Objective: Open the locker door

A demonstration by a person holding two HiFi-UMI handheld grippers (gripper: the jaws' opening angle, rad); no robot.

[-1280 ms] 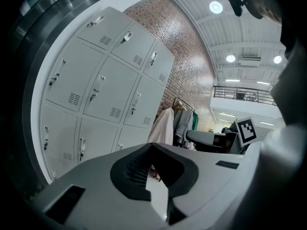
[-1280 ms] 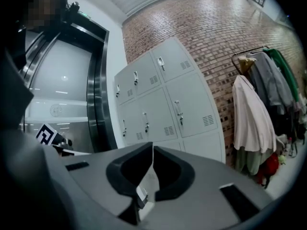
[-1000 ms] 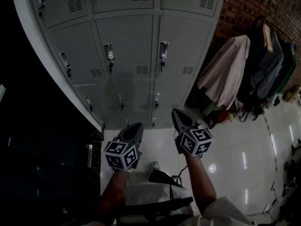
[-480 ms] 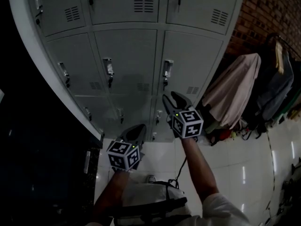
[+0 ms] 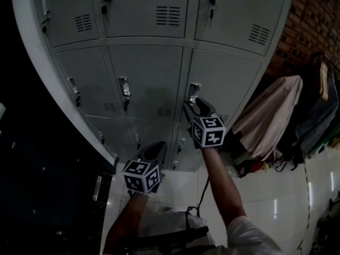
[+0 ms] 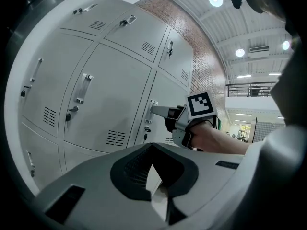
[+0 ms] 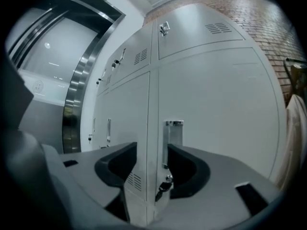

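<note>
**Head view:** my R tongs [image 5: 195,106] are up at the handle [image 5: 194,91] of the locker door [image 5: 234,84]. That door is mid row, rightmost column of the locker bank [image 5: 143,68]. L tongs [image 5: 155,149] hang lower and nearer me, well apart from every door, w/ open air in front. Coats [image 5: 268,118] on a rack crowd the bank's R side, against a brick wall [image 5: 313,20]. Shiny tile floor [image 5: 276,195] lies below.

**L gripper view:** L tongs [image 6: 153,152] are clenched, nothing btwn the pads. Ahead, the R tongs [image 6: 160,113] meet the handle [image 6: 151,110] tip-first, right at the door's L edge. The door [image 6: 168,87] sits flush w/ its neighbours, closed.

**R gripper view:** R tongs [image 7: 151,169] are released. The jaws have just been opening and the gap is wide. The handle [image 7: 172,138] stands in line w/ that gap, close by the R pad, and neither pad presses on it. A key [image 7: 164,186] hangs under the handle. The vertical seam [image 7: 153,104] to the next door runs just L of the handle, so the L pad sits over the neighbour door. To the R the door face [image 7: 220,109] is flat and plain out to the bank's end.
</note>
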